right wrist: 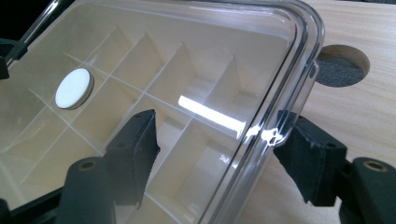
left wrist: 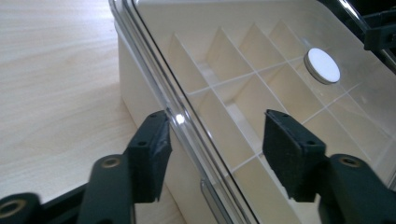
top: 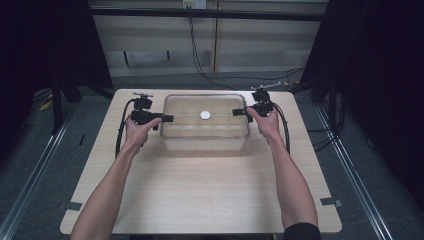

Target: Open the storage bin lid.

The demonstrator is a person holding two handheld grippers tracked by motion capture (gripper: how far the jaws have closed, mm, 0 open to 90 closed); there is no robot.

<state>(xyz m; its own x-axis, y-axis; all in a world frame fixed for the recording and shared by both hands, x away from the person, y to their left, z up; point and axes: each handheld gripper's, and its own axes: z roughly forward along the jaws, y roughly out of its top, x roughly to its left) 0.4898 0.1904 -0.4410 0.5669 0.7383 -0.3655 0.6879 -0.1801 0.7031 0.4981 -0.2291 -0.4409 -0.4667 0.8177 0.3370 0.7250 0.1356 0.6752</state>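
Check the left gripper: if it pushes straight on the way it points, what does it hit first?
Most likely the clear lid of the divided box. The left gripper already straddles the lid's rim, one jaw outside, one above the lid, so the rim would slide deeper between them. How near its body is, I can't tell.

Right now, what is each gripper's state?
Left gripper: open, jaws straddling the clear lid edge.
Right gripper: open, straddling the lid's opposite edge.
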